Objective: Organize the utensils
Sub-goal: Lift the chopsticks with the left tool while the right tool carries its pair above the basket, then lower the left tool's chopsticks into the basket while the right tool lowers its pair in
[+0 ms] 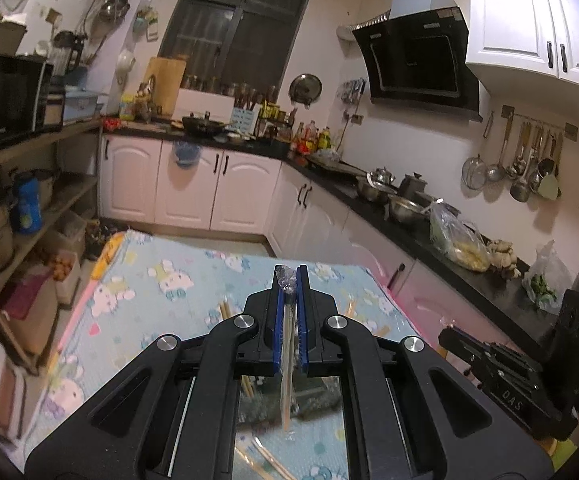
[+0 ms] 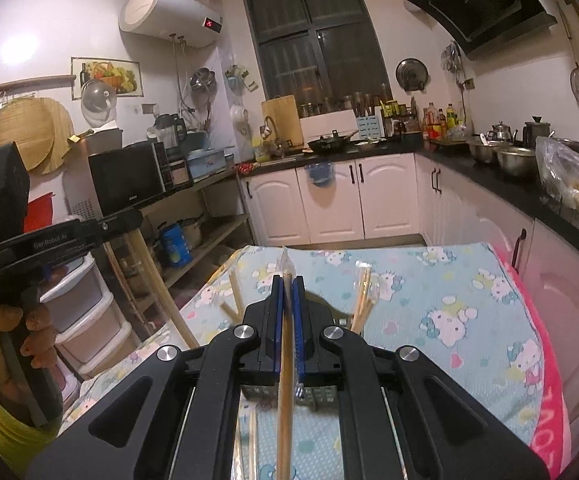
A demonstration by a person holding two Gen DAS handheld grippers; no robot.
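Note:
My left gripper is shut on a plastic-wrapped utensil that hangs down between its blue pads, above the cartoon-print tablecloth. My right gripper is shut on a wrapped pair of wooden chopsticks that runs up between its pads. Loose chopsticks lie on the cloth left of the right gripper, and wrapped chopsticks stand in a dark container partly hidden behind its right side. More chopsticks show on the cloth in the left wrist view. The left gripper, in a hand, appears at the left of the right wrist view.
A black counter with metal pots and plastic bags runs along the right. White cabinets stand behind the table. Open shelves with a microwave stand at the left. The right gripper's body sits at the right edge.

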